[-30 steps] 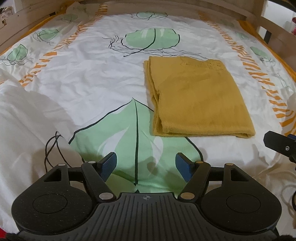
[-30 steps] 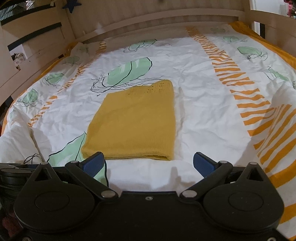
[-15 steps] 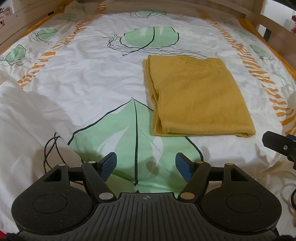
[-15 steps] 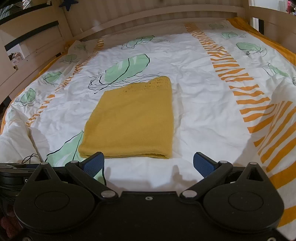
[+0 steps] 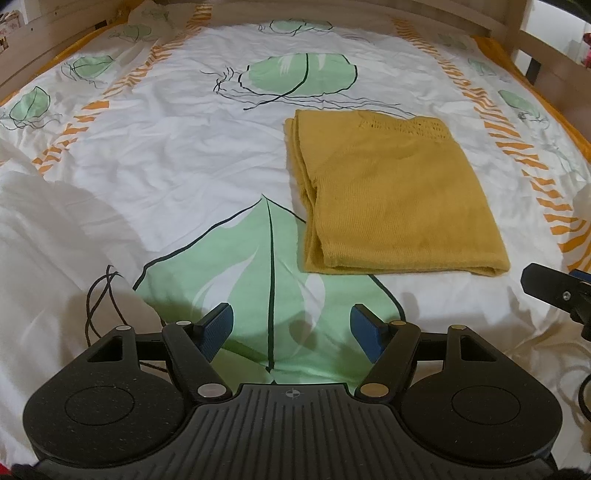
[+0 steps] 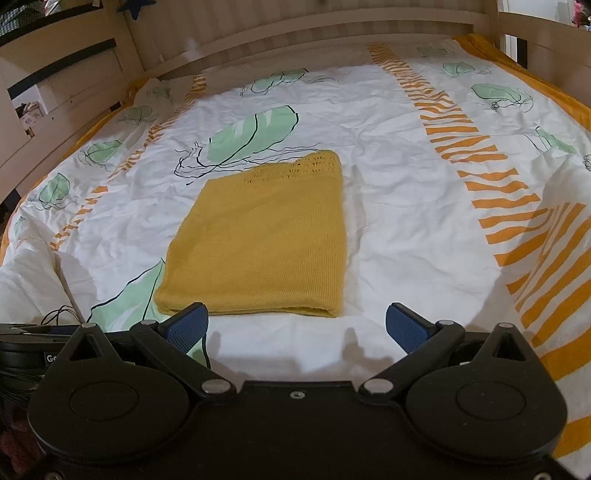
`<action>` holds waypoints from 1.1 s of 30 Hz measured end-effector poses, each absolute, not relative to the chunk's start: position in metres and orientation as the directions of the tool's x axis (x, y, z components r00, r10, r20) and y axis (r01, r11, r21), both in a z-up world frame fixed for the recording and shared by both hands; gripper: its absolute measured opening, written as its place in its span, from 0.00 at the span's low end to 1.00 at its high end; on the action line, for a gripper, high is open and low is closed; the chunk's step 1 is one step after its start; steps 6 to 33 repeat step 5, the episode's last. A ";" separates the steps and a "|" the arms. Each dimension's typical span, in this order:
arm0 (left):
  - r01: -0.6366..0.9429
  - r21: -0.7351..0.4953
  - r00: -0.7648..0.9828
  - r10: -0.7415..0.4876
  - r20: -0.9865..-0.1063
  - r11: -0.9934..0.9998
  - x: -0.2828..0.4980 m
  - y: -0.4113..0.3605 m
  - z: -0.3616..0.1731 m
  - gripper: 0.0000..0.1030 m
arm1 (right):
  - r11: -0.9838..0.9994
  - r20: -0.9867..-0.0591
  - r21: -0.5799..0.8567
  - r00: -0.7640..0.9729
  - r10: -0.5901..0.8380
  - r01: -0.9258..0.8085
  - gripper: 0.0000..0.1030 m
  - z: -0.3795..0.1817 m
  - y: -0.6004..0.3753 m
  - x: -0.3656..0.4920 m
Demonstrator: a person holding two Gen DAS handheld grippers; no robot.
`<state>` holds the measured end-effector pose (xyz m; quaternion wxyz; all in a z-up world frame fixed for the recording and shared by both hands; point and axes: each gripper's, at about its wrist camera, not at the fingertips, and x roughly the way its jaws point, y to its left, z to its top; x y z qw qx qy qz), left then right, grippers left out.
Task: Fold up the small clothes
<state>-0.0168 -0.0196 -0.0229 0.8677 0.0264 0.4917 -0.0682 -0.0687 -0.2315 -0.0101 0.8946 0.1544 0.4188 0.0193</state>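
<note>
The yellow garment (image 6: 258, 240) lies already folded in a neat rectangle at the frame centre; both the left gripper (image 5: 291, 330) and right gripper (image 6: 295, 328) are spread, holding nothing, so little seems left.

The folded garment (image 5: 399, 199) lies flat on the bed (image 5: 177, 155), about midway between its side edges (nearer the foot edge than the headboard (image 6: 295, 33)). A thin cord (image 5: 99, 295) lies to its left.
</note>
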 end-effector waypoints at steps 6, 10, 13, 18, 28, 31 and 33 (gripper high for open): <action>0.148 -0.027 0.504 -0.099 -0.858 0.989 -0.017 -0.019 -0.023 0.67 | 0.951 -0.745 0.293 0.647 0.163 0.097 0.99 -0.011 -0.232 -0.068; 0.148 -0.027 0.504 -0.099 -0.858 0.989 -0.017 -0.019 -0.023 0.67 | 0.951 -0.745 0.293 0.647 0.163 0.097 0.99 -0.011 -0.232 -0.068; 0.148 -0.027 0.504 -0.099 -0.858 0.989 -0.017 -0.019 -0.023 0.67 | 0.951 -0.745 0.293 0.647 0.163 0.097 0.99 -0.011 -0.232 -0.068; 0.148 -0.027 0.504 -0.099 -0.858 0.989 -0.017 -0.019 -0.023 0.67 | 0.951 -0.745 0.293 0.647 0.163 0.097 0.99 -0.011 -0.232 -0.068; 0.148 -0.027 0.504 -0.099 -0.858 0.989 -0.017 -0.019 -0.023 0.67 | 0.951 -0.745 0.293 0.647 0.163 0.097 0.99 -0.011 -0.232 -0.068; 0.148 -0.027 0.504 -0.099 -0.858 0.989 -0.017 -0.019 -0.023 0.67 | 0.951 -0.745 0.293 0.647 0.163 0.097 0.99 -0.011 -0.232 -0.068; 0.148 -0.027 0.504 -0.099 -0.858 0.989 -0.017 -0.019 -0.023 0.67 | 0.951 -0.745 0.293 0.647 0.163 0.097 0.99 -0.011 -0.232 -0.068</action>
